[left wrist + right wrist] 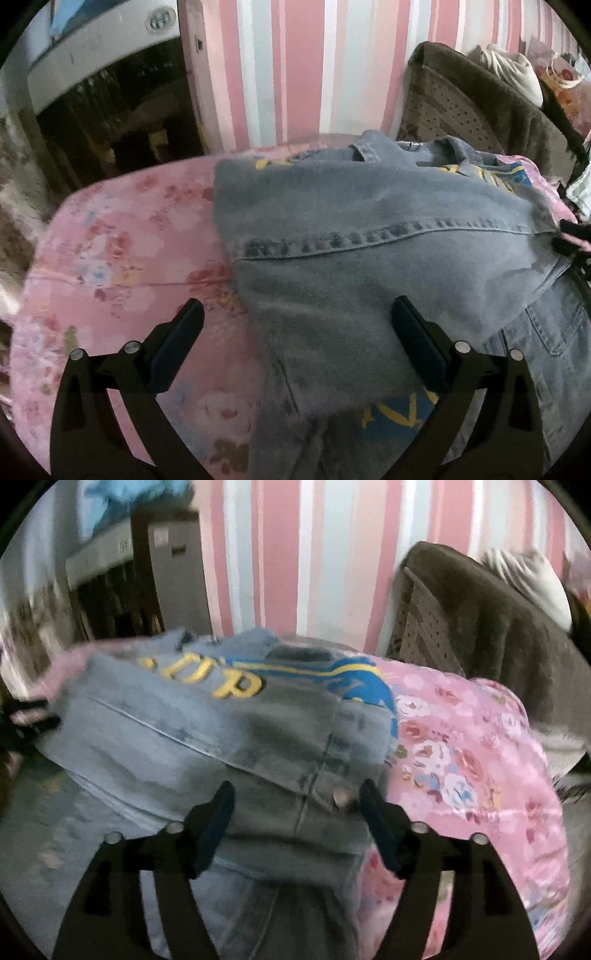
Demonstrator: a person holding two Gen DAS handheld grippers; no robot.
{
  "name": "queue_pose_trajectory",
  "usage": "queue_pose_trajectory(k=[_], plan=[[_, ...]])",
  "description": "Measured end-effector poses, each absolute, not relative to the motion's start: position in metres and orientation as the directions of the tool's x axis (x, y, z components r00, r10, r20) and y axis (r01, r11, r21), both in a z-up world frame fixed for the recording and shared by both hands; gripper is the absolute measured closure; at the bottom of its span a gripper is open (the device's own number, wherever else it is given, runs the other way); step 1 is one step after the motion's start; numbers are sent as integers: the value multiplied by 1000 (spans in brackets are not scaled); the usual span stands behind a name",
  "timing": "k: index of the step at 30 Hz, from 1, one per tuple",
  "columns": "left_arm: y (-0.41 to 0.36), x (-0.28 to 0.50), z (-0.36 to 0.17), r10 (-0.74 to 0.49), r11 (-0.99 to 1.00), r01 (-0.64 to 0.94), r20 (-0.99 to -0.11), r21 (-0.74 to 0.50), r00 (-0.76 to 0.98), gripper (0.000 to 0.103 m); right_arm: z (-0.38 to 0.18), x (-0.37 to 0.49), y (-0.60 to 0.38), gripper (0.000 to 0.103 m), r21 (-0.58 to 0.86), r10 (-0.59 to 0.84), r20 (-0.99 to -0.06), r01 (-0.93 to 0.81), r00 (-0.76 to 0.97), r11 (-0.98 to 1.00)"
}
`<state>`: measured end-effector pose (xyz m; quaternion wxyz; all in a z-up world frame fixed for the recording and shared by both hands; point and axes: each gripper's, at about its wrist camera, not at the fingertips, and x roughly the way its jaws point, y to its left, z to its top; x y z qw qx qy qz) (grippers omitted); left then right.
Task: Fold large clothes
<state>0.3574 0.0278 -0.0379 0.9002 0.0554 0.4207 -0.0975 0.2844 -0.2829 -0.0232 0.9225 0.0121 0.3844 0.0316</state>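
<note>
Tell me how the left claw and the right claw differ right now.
The left claw gapes wider than the right claw. The left straddles the denim jacket's edge, one finger over the pink bedspread; the right sits wholly over denim. Both are open, holding nothing.

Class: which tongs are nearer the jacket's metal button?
Right. The right tongs hover open with the button just inside one finger; the left tongs are open over another part of the jacket.

Pink floral bed (122,236) carries denim jacket (369,229).
</note>
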Motion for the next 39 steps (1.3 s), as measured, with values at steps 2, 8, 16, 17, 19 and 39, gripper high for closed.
queue_pose_trajectory(k=[2, 8, 16, 17, 19, 39], plan=[[28, 346, -31, -114, 977, 211, -758, 33, 642, 3, -11, 263, -287, 12, 75, 74, -684, -32, 726, 997], [30, 306, -12, -90, 982, 183, -726, 51, 682, 3, 6, 207, -275, 5, 54, 60, -650, -32, 758, 998], [29, 237, 14, -64, 981, 169, -664, 96, 745, 3, 27, 131, -261, 2, 69, 27, -560, 14, 828, 997], [30, 228, 15, -60, 980, 168, -656, 104, 752, 3, 28, 124, -261, 2, 88, 23, -552, 31, 833, 996], [36, 209, 18, -42, 983, 145, -630, 113, 775, 3, 27, 109, -262, 2, 103, -16, -545, 85, 838, 991], [74, 104, -38, -39, 997, 73, -759, 11, 650, 3, -17, 26, -259, 3, 71, -71, -657, 155, 750, 985]])
